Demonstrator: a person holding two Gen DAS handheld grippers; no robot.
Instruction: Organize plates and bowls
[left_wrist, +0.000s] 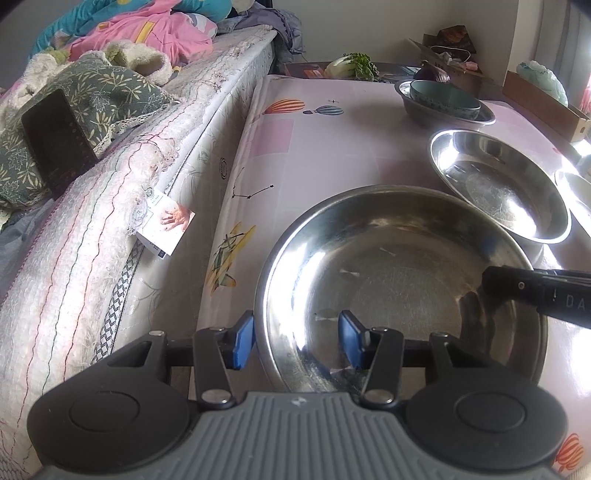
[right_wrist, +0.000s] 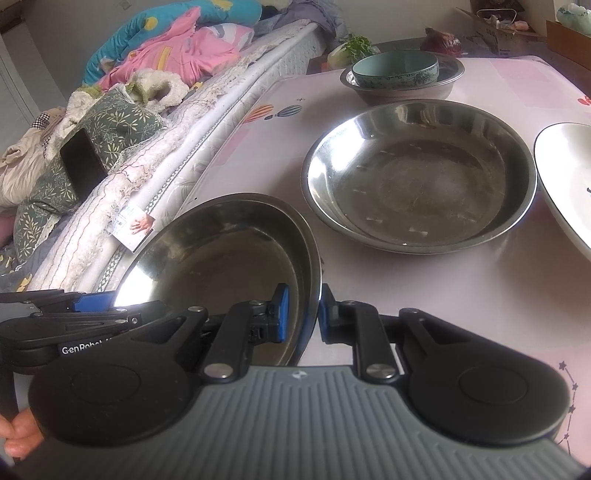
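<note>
A steel plate (left_wrist: 388, 266) (right_wrist: 221, 251) lies closest to me on the pink table cloth (left_wrist: 314, 147). My right gripper (right_wrist: 303, 314) is shut on its right rim, one blue pad inside and one outside. One of its black fingers (left_wrist: 517, 288) reaches in from the right in the left wrist view. My left gripper (left_wrist: 297, 341) straddles the plate's left rim with a wide gap, and its pads do not press the metal. A second steel plate (left_wrist: 498, 184) (right_wrist: 417, 177) sits just beyond. Farther back, a teal bowl (left_wrist: 443, 98) (right_wrist: 395, 68) rests inside a steel bowl (right_wrist: 402, 92).
A white plate (right_wrist: 569, 184) lies at the right edge. A mattress (left_wrist: 110, 221) runs along the table's left side, with a phone (left_wrist: 55, 144), a leaf-print pillow and clothes on it. Greens (left_wrist: 354, 64), a purple vegetable (right_wrist: 441, 40) and cardboard boxes (left_wrist: 546, 107) stand at the back.
</note>
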